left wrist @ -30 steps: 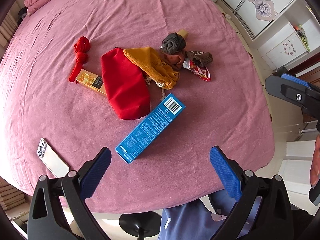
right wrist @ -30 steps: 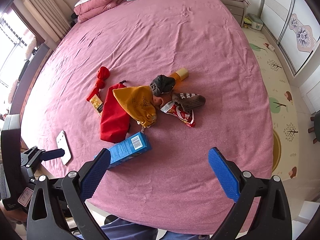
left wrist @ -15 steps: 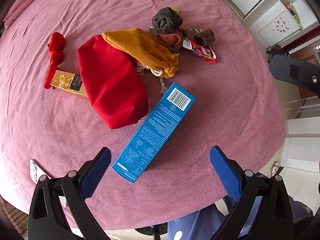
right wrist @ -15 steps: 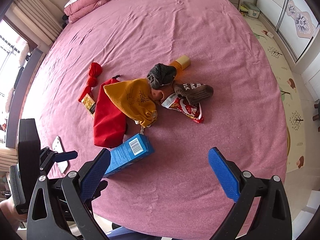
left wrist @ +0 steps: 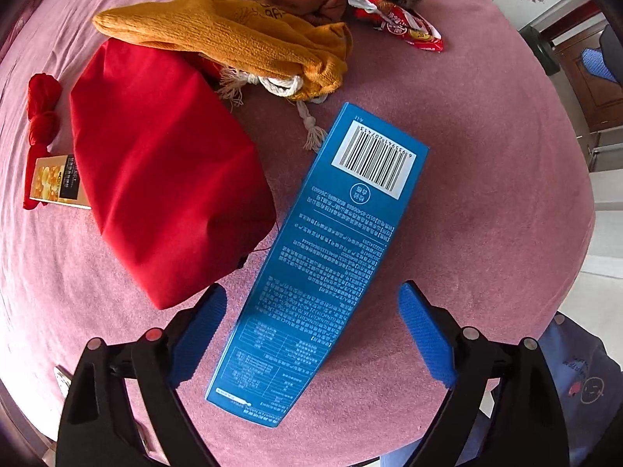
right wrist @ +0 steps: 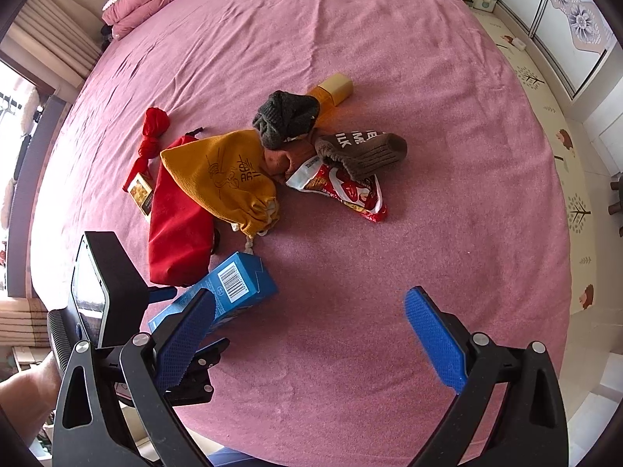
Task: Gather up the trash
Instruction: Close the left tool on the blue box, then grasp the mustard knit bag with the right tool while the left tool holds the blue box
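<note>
Across pink bedspread, clutter; patterned floor mat beside

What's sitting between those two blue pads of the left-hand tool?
The blue carton lies lengthwise between the left gripper's open jaws in the left wrist view; the pads have just been closing but don't touch it.

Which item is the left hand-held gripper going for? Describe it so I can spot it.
On the pink bedspread, find the red pouch. Beside it, near the bed's edge, lies the blue carton, the only long flat box with a white barcode patch.
</note>
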The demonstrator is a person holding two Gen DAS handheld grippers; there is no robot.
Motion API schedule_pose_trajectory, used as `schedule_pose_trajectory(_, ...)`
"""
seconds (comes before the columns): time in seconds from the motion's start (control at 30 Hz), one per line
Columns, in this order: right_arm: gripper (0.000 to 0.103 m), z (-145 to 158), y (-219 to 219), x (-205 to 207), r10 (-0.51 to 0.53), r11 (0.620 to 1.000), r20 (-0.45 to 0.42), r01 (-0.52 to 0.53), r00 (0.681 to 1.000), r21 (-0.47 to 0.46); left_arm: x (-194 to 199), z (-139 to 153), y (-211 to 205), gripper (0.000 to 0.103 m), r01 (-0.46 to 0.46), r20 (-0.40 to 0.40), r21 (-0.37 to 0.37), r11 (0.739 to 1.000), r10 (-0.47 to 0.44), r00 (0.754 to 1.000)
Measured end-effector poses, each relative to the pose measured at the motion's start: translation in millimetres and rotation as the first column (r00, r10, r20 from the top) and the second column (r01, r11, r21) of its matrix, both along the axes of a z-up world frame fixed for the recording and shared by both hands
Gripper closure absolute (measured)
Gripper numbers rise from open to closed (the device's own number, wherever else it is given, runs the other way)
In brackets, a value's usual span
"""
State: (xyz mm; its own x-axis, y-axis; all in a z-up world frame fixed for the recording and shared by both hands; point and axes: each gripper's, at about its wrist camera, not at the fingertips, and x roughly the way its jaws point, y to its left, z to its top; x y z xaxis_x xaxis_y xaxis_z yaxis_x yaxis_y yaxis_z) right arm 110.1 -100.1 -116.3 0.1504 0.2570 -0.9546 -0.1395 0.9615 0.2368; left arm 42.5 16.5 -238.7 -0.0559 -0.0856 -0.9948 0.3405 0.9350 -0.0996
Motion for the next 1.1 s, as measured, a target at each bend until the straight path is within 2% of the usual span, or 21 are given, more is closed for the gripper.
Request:
schedule_pose_trajectory(0.07, 0.009, -3, 1, 3, 0.001, 1.000, -0.004, -0.001, 1.000, -0.002, 2, -7, -1, 0.023, 0.000, -0.024, -0.008, 1.000, 0.000, 1.000)
schedule_pose_trajectory(0.2, 0.009, -5, 5, 10, 0.004, 1.000, -0.008, -0.004, 1.000, -0.005, 8, -18, -1, 0.030, -0.012, -0.035, -0.004, 1.000, 0.012, 0.999)
schedule_pose_trajectory(0.3, 0.009, -7, 9, 16, 0.012, 1.000, -0.007, -0.012, 1.000, -0.007, 12, -25, 3, 0.043, -0.039, -0.056, -0.021, 0.999, 0.038, 0.998)
schedule_pose_trajectory(0.47, 0.009, -10, 17, 26, 0.037, 0.999, -0.010, -0.037, 0.999, 0.000, 15, -26, 12, 0.047, -0.070, -0.068, -0.065, 0.995, 0.066, 0.995)
schedule_pose_trajectory(0.57, 0.009, -11, 26, 32, 0.059, 0.998, -0.010, -0.058, 0.998, 0.012, 14, -19, 28, 0.050, -0.109, -0.071, -0.127, 0.986, 0.101, 0.992)
schedule_pose_trajectory(0.7, 0.009, -11, 42, 42, 0.096, 0.995, -0.004, -0.096, 0.995, 0.040, 13, -3, 54, 0.050, -0.209, -0.073, -0.218, 0.953, 0.198, 0.978)
schedule_pose_trajectory(0.9, 0.010, -14, 79, 58, 0.159, 0.985, -0.001, -0.158, 0.987, 0.074, 1, 18, 101, 0.050, -0.339, -0.071, -0.271, 0.901, 0.333, 0.940)
schedule_pose_trajectory(1.0, 0.010, -19, 99, 68, 0.179, 0.982, -0.004, -0.178, 0.984, 0.063, -1, 36, 131, 0.050, -0.406, -0.070, -0.286, 0.868, 0.404, 0.912)
schedule_pose_trajectory(1.1, 0.010, -28, 118, 78, 0.195, 0.979, -0.023, -0.193, 0.981, 0.068, 7, 40, 139, 0.050, -0.448, -0.072, -0.314, 0.837, 0.449, 0.890)
